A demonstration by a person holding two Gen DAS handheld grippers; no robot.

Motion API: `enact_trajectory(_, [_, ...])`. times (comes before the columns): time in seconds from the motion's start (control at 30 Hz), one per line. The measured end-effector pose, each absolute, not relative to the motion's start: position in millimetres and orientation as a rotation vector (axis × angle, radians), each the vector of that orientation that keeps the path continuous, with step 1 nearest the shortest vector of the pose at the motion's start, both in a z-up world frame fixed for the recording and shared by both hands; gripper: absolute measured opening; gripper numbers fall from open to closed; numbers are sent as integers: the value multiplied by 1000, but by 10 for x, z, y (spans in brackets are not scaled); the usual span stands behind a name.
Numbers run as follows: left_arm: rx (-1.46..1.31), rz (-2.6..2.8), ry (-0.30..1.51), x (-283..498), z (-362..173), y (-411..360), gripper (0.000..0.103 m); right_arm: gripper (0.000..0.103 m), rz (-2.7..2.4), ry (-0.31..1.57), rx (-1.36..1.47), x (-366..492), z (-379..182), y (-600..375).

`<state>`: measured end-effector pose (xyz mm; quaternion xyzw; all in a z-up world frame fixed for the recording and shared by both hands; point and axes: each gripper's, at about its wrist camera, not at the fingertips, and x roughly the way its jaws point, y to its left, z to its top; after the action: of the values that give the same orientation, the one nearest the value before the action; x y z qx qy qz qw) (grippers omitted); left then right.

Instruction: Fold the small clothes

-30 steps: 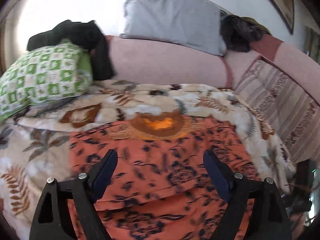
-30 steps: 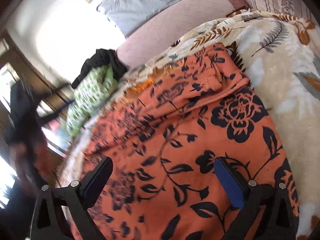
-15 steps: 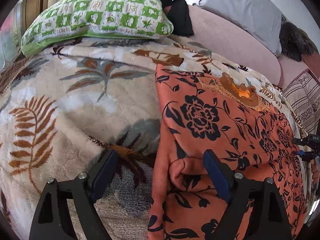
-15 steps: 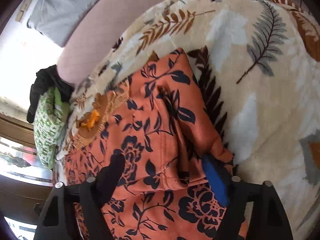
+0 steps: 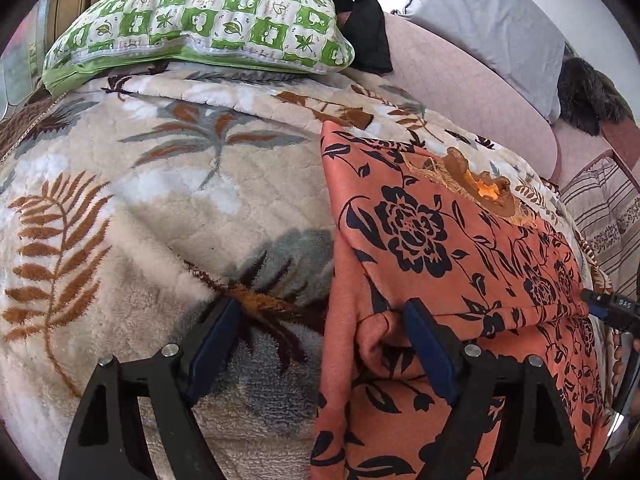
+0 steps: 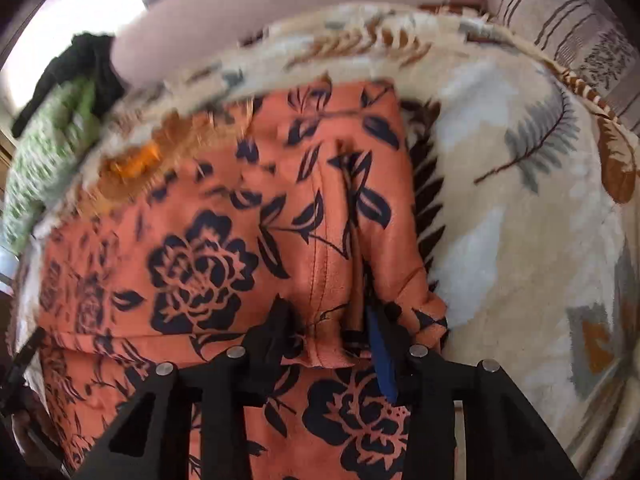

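Note:
An orange garment with black flowers (image 5: 440, 248) lies spread on a leaf-patterned blanket (image 5: 160, 200), with a fold across its width. My left gripper (image 5: 324, 336) is open, its jaws straddling the garment's left edge at the fold, right finger on the cloth and left finger over the blanket. My right gripper (image 6: 332, 328) is shut on a bunched ridge of the garment (image 6: 224, 248) at the right end of the fold. The right gripper's tip also shows at the far right of the left wrist view (image 5: 608, 308).
A green checked pillow (image 5: 200, 20) and a black cloth (image 5: 360, 20) lie at the head of the bed. A pink bolster (image 5: 460, 80) and grey pillow (image 5: 488, 20) sit behind; a striped cushion (image 6: 580, 32) lies to the right.
My right gripper has closed its jaws onto the garment's right fold edge. My left gripper swung from the garment's middle to its left edge and moved slightly closer, still open.

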<state>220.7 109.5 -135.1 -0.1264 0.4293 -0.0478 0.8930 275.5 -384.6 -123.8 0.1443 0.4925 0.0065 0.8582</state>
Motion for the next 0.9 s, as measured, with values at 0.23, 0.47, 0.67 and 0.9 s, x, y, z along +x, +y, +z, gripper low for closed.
enact_trajectory(0.23, [-228, -80, 896, 2216, -1363, 1030, 84, 82, 180, 889, 452, 2984, -765, -3883])
enact_trajectory(0.47, [-239, -95, 894, 2217, -1371, 1047, 86, 95, 246, 948, 746, 3288, -1354, -4053])
enact_trajectory(0.67, [-275, -90, 887, 1879, -1125, 1168, 86, 95, 382, 1039, 522, 2447, -801, -3876])
enact_trajectory(0.9, [-427, -128, 906, 736, -723, 1328, 88, 96, 361, 1216, 769, 1037, -965, -4284])
